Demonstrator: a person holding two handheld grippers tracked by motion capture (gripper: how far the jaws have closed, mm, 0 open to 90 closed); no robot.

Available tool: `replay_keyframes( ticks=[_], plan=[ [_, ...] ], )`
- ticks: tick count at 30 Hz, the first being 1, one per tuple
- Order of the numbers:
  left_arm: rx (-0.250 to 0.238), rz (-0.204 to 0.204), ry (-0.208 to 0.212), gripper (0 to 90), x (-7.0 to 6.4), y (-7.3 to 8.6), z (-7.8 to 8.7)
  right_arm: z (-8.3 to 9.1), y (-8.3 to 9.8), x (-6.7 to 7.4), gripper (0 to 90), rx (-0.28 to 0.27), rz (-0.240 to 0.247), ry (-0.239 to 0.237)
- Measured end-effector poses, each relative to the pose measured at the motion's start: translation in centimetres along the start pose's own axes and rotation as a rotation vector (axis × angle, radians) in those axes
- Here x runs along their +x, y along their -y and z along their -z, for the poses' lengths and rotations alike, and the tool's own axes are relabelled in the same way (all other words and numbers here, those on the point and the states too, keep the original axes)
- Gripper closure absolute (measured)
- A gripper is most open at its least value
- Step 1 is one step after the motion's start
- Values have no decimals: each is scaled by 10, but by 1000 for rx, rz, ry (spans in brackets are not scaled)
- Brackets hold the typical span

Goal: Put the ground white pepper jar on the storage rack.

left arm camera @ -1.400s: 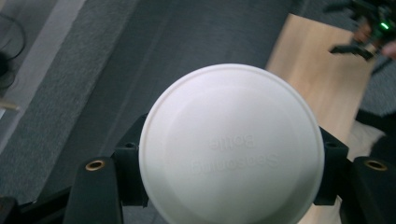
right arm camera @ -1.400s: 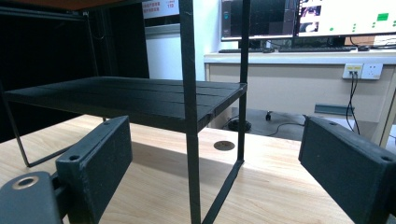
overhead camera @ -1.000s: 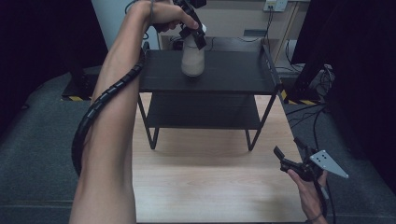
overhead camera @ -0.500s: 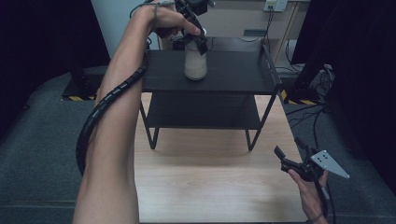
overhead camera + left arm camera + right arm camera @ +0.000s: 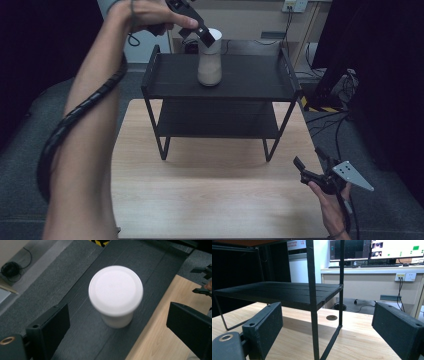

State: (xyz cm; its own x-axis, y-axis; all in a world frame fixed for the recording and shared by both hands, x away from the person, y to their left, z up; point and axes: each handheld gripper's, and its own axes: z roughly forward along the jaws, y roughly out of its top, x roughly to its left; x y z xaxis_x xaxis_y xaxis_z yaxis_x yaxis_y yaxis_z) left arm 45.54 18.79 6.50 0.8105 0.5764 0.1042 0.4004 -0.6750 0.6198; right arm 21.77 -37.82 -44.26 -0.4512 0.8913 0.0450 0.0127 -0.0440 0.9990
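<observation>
A white lidded cup (image 5: 210, 59) stands upright on the top shelf of a black two-tier rack (image 5: 250, 82). My left gripper (image 5: 195, 31) hovers open just above and to the left of the cup's lid. In the left gripper view the lid (image 5: 115, 290) lies below and between the two spread jaws, which do not touch it. My right gripper (image 5: 310, 159) is held open and holds nothing, low over the table's front right corner. In the right gripper view it points at the rack's leg (image 5: 312, 302).
The rack stands at the back of a light wooden table (image 5: 210, 195); its lower shelf (image 5: 215, 120) is bare. Raised side rails (image 5: 150, 67) close the top shelf's ends. Grey carpet, cables and a wall with sockets lie beyond the table.
My left gripper has lifted slightly off the cup's top and drawn back to the left. The cup stays standing on the shelf. The right hand has barely moved.
</observation>
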Motion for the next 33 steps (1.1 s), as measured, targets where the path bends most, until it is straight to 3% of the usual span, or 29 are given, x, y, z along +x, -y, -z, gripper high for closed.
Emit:
replay_keyframes(
  ticks=[1, 2, 5, 6, 8, 10, 11, 12, 13, 14, 15, 17, 18, 22, 23, 25, 26, 27, 32, 33],
  plan=[
    [0, 0, 0, 43, 0, 0, 0, 0, 0, 0, 98, 0, 0, 0],
    [-22, -21, 1, 43, -3, 12, 13, 0, 0, 0, 98, 1, -1, 0],
    [-34, -42, -9, 46, -9, 24, 24, -1, 0, 0, 98, 3, -1, -1],
    [-52, -57, 2, 48, -14, 39, 34, -1, 0, 1, 98, 4, -3, -3],
    [-61, -59, -1, 50, -16, 45, 37, -2, 0, 1, 98, 2, -1, -6],
    [-83, -74, -17, 49, -28, 71, 49, -2, 0, 2, 98, 3, -1, -10],
    [-83, -74, -17, 50, -28, 71, 49, -2, 0, 2, 98, 3, -1, -10],
    [-112, -58, -16, 50, -31, 89, 55, -2, 0, 2, 98, 4, 1, -16],
    [-112, -58, -16, 50, -31, 89, 55, -2, 0, 2, 98, 4, 1, -16],
    [-136, -43, -24, 49, -36, 106, 62, -3, 0, 2, 98, 6, 0, -17],
    [-136, -43, -24, 48, -36, 106, 62, -3, 0, 2, 98, 6, 0, -17],
    [-150, -40, -27, 45, -41, 128, 69, -3, 0, 2, 98, 5, 3, -17],
    [-150, -40, -27, 40, -41, 128, 69, -3, 0, 2, 98, 5, 3, -17],
    [-163, -39, -15, 26, -51, 159, 75, -3, 0, 4, 98, 7, 4, -16],
    [-163, -39, -15, 25, -51, 159, 75, -3, 0, 4, 98, 7, 4, -16],
    [-186, -35, -17, 24, -56, 172, 77, -3, 0, 4, 98, 10, 7, -16],
    [-215, -32, -2, 28, -58, 186, 78, -4, -1, 4, 98, 13, 8, -18],
    [-215, -32, -2, 30, -58, 186, 78, -4, -1, 4, 98, 13, 8, -18],
    [-265, 3, 0, 31, -62, 223, 79, -3, 0, 6, 98, 12, 12, -19],
    [-265, 3, 0, 30, -62, 223, 79, -3, 0, 6, 98, 12, 12, -19]
  ],
)
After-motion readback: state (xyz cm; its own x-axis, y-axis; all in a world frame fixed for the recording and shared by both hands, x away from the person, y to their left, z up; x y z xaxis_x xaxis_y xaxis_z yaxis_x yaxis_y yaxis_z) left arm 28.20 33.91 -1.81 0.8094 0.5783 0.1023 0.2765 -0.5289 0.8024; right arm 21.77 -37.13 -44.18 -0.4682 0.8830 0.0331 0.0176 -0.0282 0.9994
